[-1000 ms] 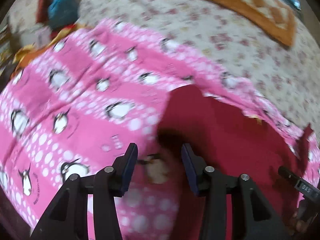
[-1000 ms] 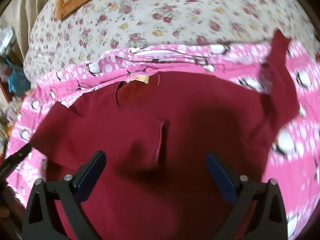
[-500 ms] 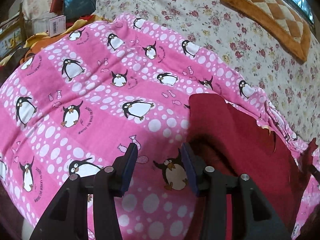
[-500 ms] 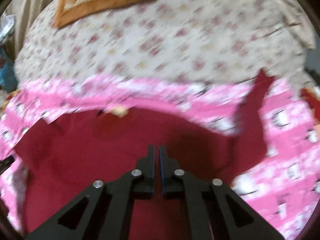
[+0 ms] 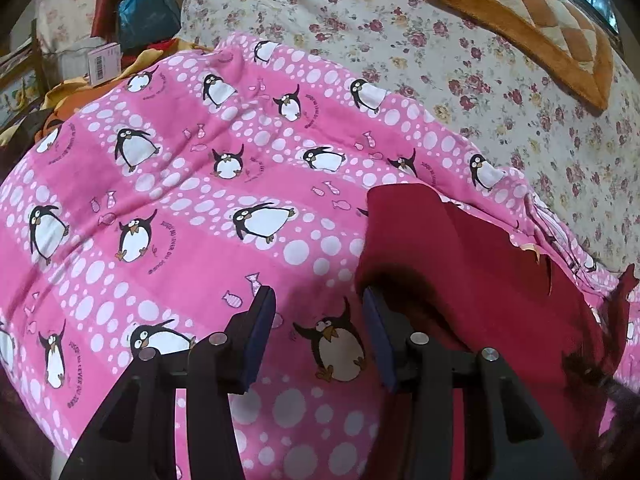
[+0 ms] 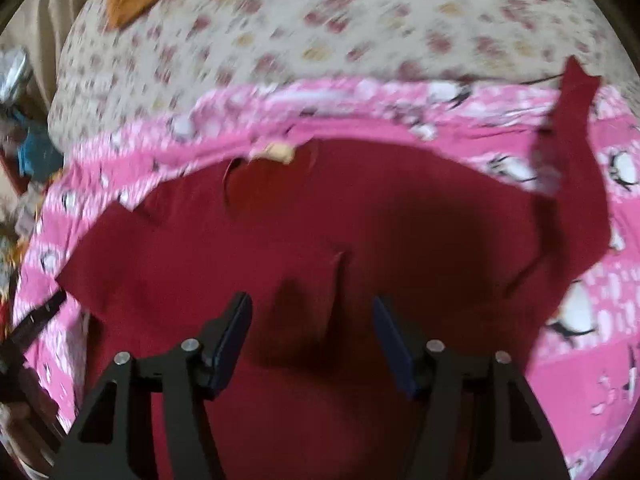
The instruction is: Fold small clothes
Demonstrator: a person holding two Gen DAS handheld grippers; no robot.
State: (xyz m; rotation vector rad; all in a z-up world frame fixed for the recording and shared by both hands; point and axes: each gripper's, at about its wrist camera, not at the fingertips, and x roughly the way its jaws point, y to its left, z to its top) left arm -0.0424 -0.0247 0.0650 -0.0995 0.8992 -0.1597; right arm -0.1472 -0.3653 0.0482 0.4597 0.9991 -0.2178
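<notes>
One dark red knit top [image 6: 360,216] lies flat on the pink penguin-print blanket [image 5: 180,200], filling lower centre under your right gripper [image 6: 312,336], whose empty jaws are opening; your left gripper [image 5: 320,320], half-open and empty, sits beside its sleeve edge

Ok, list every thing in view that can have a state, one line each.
red shirt: lying flat on the pink penguin blanket, one sleeve stretched out, other side folded in.
pink penguin blanket: spread over the floral bedspread, rumpled.
floral bedspread: laid out.
orange checked cushion: lying flat on the bedspread.
left gripper: open, empty, over the blanket.
right gripper: jaws opening, empty, above the shirt.
</notes>
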